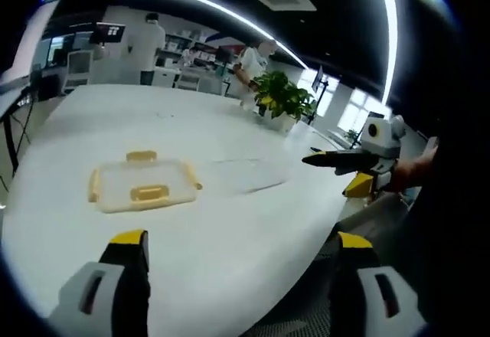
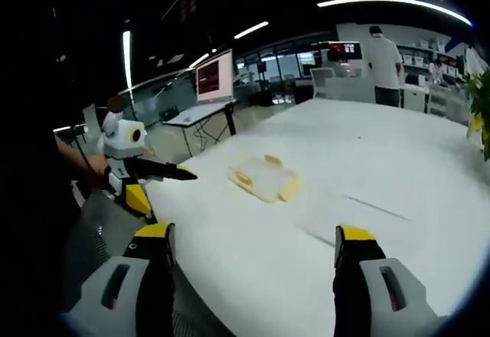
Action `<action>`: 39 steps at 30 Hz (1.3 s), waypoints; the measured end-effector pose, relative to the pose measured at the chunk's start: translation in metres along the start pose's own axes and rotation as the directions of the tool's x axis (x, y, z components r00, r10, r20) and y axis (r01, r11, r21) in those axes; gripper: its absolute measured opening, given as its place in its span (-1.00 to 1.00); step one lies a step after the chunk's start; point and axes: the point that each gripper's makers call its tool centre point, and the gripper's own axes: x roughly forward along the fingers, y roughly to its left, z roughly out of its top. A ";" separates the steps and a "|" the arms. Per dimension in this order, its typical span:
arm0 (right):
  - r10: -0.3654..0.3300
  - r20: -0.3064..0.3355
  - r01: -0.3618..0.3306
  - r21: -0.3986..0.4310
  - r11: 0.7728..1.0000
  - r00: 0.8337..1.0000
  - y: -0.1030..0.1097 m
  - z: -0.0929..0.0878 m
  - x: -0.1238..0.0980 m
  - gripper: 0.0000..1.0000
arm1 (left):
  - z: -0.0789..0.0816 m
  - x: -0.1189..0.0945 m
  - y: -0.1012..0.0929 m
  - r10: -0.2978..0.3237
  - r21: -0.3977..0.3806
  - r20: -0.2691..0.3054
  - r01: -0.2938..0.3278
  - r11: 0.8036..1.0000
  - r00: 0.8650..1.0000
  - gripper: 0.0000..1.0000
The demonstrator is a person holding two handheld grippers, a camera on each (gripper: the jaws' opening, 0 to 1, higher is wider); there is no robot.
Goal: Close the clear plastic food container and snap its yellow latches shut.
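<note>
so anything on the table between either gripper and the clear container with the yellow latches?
Nothing visible. In both views only bare white table lies between the open jaws and the clear plastic food container with yellow latches. The left gripper and right gripper hang at the table's near edge, well short of it.

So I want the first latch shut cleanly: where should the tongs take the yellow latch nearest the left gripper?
Probably pinch the near yellow latch at its middle, coming from the table edge nearest the left gripper. It lies along the clear container's near side, facing those open tongs, with bare table between.
</note>
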 end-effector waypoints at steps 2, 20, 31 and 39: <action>0.001 -0.004 -0.001 -0.006 1.000 1.000 0.001 0.000 0.001 0.67 | -0.002 0.000 0.003 -0.003 0.004 -0.016 0.003 1.000 1.000 0.97; 0.046 -0.011 -0.047 -0.061 0.997 0.999 0.006 0.019 0.022 0.60 | -0.007 -0.003 0.021 -0.030 0.065 -0.093 0.036 0.997 0.995 0.94; 0.065 -0.047 -0.069 -0.095 0.993 0.997 0.009 0.016 0.031 0.54 | -0.013 -0.006 0.032 -0.049 0.106 -0.151 0.065 0.992 0.987 0.88; 0.062 -0.066 -0.069 -0.117 0.991 0.996 0.006 0.016 0.039 0.52 | -0.006 -0.003 0.046 -0.059 0.134 -0.192 0.086 0.987 0.980 0.82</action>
